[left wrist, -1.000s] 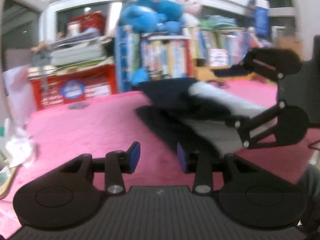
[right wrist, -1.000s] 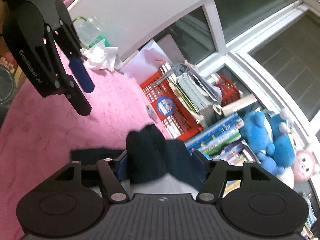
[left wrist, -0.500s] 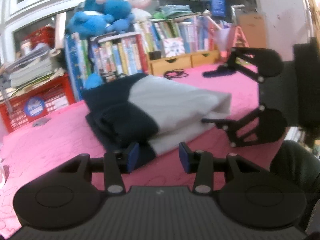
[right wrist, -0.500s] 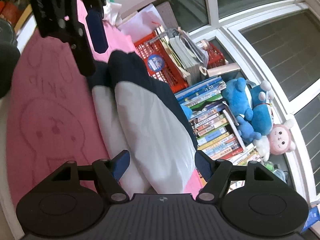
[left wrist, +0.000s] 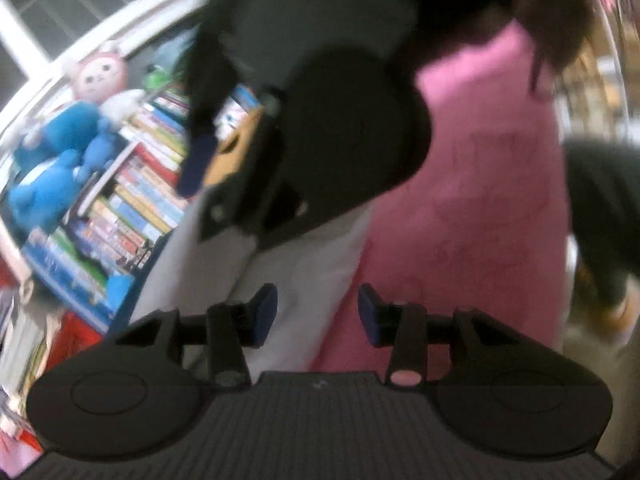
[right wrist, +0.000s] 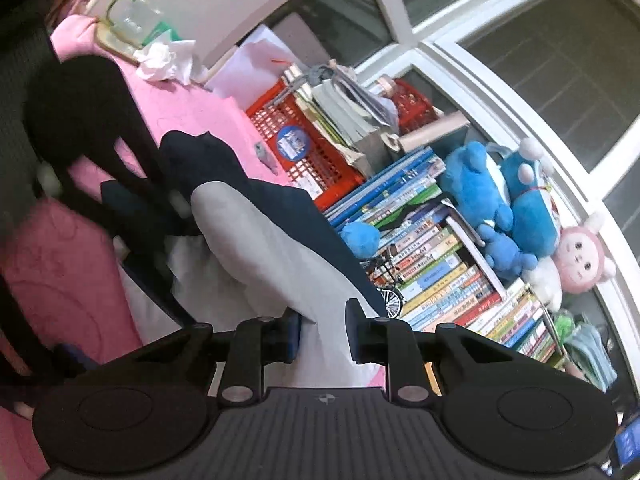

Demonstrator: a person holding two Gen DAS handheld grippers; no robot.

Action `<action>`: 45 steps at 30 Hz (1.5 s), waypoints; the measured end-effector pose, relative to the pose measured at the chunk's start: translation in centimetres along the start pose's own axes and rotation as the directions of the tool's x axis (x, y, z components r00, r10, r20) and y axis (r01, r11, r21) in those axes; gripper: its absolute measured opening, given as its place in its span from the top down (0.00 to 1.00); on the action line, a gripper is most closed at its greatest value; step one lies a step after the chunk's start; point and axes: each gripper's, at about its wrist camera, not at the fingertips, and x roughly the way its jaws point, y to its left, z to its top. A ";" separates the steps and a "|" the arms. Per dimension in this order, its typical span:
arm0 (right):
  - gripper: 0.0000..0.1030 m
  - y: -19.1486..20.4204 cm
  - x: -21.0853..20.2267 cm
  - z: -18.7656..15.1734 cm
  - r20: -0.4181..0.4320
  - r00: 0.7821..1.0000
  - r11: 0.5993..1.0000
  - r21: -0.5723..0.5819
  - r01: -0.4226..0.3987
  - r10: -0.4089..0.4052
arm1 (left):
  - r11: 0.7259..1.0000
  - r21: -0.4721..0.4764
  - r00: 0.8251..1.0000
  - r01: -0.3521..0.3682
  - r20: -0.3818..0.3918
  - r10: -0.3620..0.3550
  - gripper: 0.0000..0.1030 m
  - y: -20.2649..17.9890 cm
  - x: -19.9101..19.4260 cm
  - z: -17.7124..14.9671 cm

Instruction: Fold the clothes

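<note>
A folded white and navy garment (right wrist: 264, 248) lies on the pink cloth (right wrist: 60, 280). In the right wrist view its white end runs between the fingers of my right gripper (right wrist: 322, 334), which have closed in on the fabric. In the left wrist view the white garment (left wrist: 296, 276) lies just ahead of my left gripper (left wrist: 316, 314), whose blue pads stand apart with nothing between them. The right gripper's black body (left wrist: 340, 128) fills the upper middle of that view, blurred. The left gripper's dark blurred body (right wrist: 80, 128) shows at the left of the right wrist view.
A row of books (right wrist: 432, 248) with blue and pink plush toys (right wrist: 504, 204) on top stands behind the garment. A red basket (right wrist: 304, 148) of papers, crumpled tissue (right wrist: 164, 60) and a clear jug (right wrist: 128, 20) sit further back. The pink cloth (left wrist: 472, 208) extends to the right.
My right gripper's fingers have narrowed onto the garment's white end. My left gripper has swung and tilted sharply, now close under the right gripper; both views are rolled and blurred.
</note>
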 end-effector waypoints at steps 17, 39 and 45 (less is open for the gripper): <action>0.65 3.5 -4.7 -5.5 -0.051 0.987 0.913 -0.375 -0.160 0.152 | 0.966 -0.230 0.992 0.120 0.060 -0.109 0.66 5.4 -1.0 0.0; 0.74 5.0 0.4 -5.0 -0.088 0.996 0.890 -0.451 -0.066 0.029 | 0.995 0.097 1.000 -0.022 -0.002 0.023 0.93 2.0 0.7 -0.6; 0.91 4.6 1.8 -4.4 -0.135 0.990 0.917 -0.388 -0.090 0.040 | 0.994 0.102 0.994 0.026 -0.106 -0.015 0.96 2.4 -0.1 -3.0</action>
